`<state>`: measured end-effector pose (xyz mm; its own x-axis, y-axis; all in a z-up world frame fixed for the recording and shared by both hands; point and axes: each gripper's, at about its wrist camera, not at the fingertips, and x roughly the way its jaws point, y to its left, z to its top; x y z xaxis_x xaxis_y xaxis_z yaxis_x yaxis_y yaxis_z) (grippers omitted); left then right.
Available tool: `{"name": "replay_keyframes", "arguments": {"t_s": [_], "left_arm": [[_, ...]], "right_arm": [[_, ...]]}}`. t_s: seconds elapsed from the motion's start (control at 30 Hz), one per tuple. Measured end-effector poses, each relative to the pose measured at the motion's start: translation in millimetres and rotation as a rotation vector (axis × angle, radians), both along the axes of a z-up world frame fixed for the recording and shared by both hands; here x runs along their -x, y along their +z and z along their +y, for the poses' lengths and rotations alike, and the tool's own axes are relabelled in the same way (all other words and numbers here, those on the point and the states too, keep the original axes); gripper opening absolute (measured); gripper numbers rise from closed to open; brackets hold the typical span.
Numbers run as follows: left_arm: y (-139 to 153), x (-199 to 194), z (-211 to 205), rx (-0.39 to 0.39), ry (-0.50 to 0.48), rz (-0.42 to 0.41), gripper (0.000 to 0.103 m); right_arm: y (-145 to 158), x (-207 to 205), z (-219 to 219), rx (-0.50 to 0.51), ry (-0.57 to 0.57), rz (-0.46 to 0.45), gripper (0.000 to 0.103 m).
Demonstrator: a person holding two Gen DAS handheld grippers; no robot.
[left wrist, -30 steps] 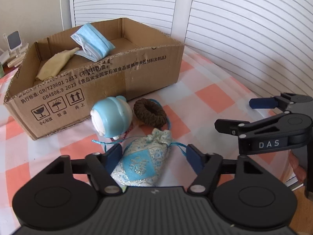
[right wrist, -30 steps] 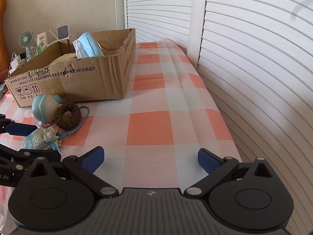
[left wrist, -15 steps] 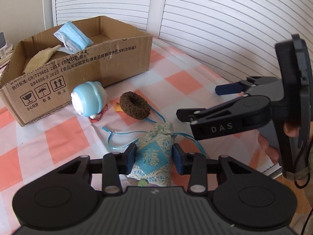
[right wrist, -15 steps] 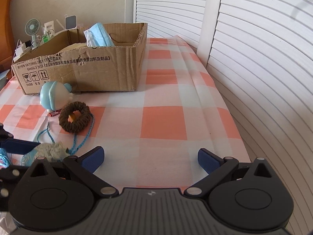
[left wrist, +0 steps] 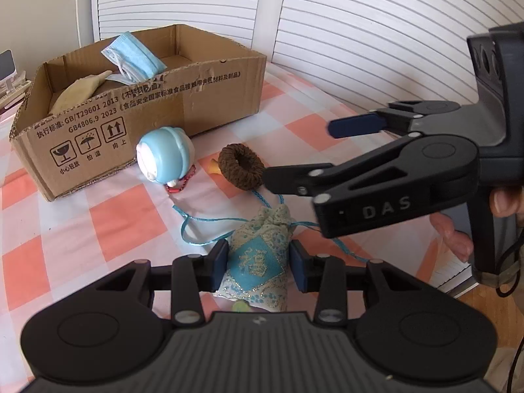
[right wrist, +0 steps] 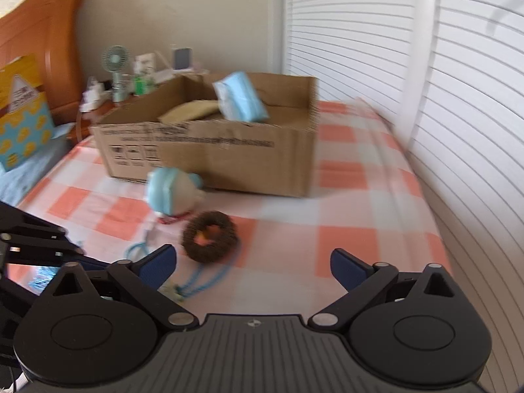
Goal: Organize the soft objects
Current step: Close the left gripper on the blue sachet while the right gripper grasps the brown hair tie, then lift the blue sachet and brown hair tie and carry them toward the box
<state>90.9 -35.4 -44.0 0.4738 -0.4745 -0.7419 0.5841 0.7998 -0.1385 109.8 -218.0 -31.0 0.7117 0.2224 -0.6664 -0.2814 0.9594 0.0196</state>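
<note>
You are pinching the pouch [left wrist: 258, 255] with your left claw [left wrist: 258, 263], both blue pads pressing against its sides as it is lying on the checked cloth [left wrist: 108, 216]. Its thin blue cord [left wrist: 196, 226] is trailing loosely over the cloth ahead of it. Your right claw [right wrist: 253, 262] is hovering with its fingers spread wide and nothing between them; from the left wrist camera you are seeing it reaching in from the right, above the cord.

Just beyond the pouch, the brown hair tie [left wrist: 241, 171] is lying flat on the cloth, and beside it to the left the round blue toy [left wrist: 165, 159] is sitting just in front of the cardboard box [left wrist: 183, 104]. Inside the box, a blue face mask [left wrist: 132, 57] is leaning up against the back wall and a beige cloth [left wrist: 78, 88] is lying at the left end.

The surface is showing orange, pink and white squares, running right up to the white slatted doors [left wrist: 360, 32] at the back and right. In the right wrist view, which is blurring a little, a wooden headboard [right wrist: 49, 42] is standing at the far left against a plain cream wall, with a small green fan [right wrist: 115, 65] and assorted clutter on a low stand behind the box. A yellow patterned bag [right wrist: 23, 111] is leaning near the headboard.
</note>
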Motion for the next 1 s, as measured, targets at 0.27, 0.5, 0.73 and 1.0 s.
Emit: {"name": "replay_keyframes", "arguments": {"t_s": [0.27, 0.5, 0.73, 1.0], "left_arm": [[0, -2, 2, 0.015, 0.001, 0.006, 0.039], [0, -1, 2, 0.017, 0.003, 0.005, 0.039], [0, 0, 1, 0.016, 0.015, 0.002, 0.039], [12, 6, 6, 0.0, 0.056, -0.028, 0.038]], "right_arm": [[-9, -20, 17, -0.006, 0.105, 0.029, 0.072], [-17, -30, 24, -0.012, 0.134, 0.045, 0.051], [-11, -24, 22, 0.006, 0.131, 0.017, 0.044], [7, -8, 7, 0.092, 0.065, -0.03, 0.044]]}}
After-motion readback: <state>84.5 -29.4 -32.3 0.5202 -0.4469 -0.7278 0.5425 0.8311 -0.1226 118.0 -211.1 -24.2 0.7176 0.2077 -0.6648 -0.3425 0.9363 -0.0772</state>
